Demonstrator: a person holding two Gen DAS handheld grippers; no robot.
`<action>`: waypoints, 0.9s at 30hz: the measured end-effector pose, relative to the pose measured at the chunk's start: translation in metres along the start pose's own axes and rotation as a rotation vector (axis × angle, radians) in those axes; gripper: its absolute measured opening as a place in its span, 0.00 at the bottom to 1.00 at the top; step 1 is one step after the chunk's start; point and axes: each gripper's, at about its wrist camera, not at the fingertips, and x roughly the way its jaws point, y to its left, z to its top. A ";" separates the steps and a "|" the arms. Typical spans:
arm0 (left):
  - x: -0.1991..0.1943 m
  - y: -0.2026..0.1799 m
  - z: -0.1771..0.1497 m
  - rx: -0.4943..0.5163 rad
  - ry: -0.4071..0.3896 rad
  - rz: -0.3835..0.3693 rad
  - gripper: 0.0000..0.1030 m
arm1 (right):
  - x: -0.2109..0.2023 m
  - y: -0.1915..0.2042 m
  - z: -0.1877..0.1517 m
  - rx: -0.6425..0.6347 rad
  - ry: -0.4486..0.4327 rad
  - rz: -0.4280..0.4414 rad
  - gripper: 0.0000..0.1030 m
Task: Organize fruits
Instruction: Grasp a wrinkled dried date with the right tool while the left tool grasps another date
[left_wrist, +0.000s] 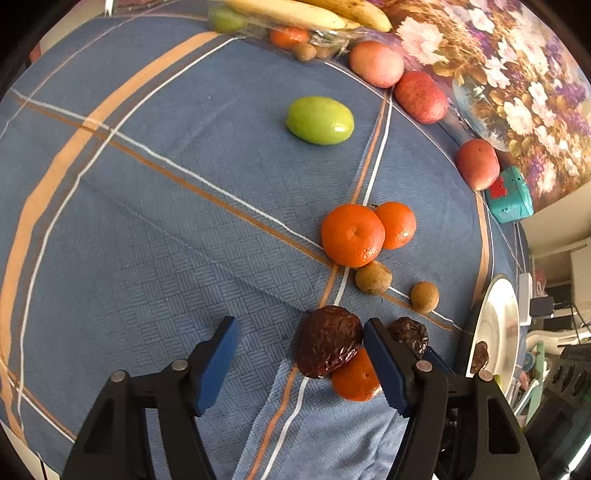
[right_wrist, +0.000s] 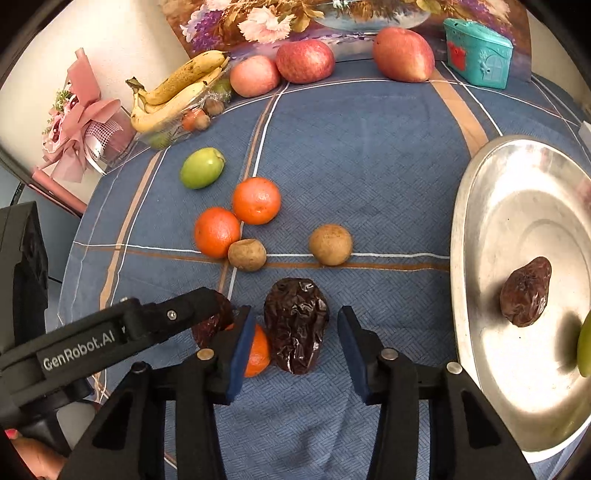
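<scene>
On the blue plaid tablecloth (right_wrist: 369, 155), the steel plate (right_wrist: 476, 206) at the right already carries one date (right_wrist: 526, 291), and that is the side to which the loose fruit most likely has to travel. Nearer in, a cluster of small fruit lies right under both tools. The right gripper (right_wrist: 295, 354) straddles a wrinkled dark date (right_wrist: 296, 325) whose long axis runs along the fingers (pointing away from the camera), so the jaws face its narrow width; they stand apart with a gap showing on each side and nothing clamped. A tangerine (right_wrist: 258, 352) touches that date's left flank, just behind the left blue pad. The left gripper (left_wrist: 301, 363) comes in from the left over a second date (left_wrist: 328, 339); its jaws are also apart, the right pad at the fruit's edge, the left pad well clear. The right hand is the one nearer the plate.
</scene>
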 end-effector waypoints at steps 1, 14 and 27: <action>0.000 0.000 0.000 -0.001 0.001 0.001 0.71 | 0.000 0.000 0.000 0.000 0.000 0.002 0.45; 0.008 -0.010 -0.005 0.012 0.035 -0.053 0.47 | 0.002 0.005 0.000 -0.017 0.001 -0.011 0.35; -0.003 0.001 -0.009 -0.023 0.002 -0.074 0.43 | 0.000 0.002 -0.002 -0.007 -0.002 0.002 0.35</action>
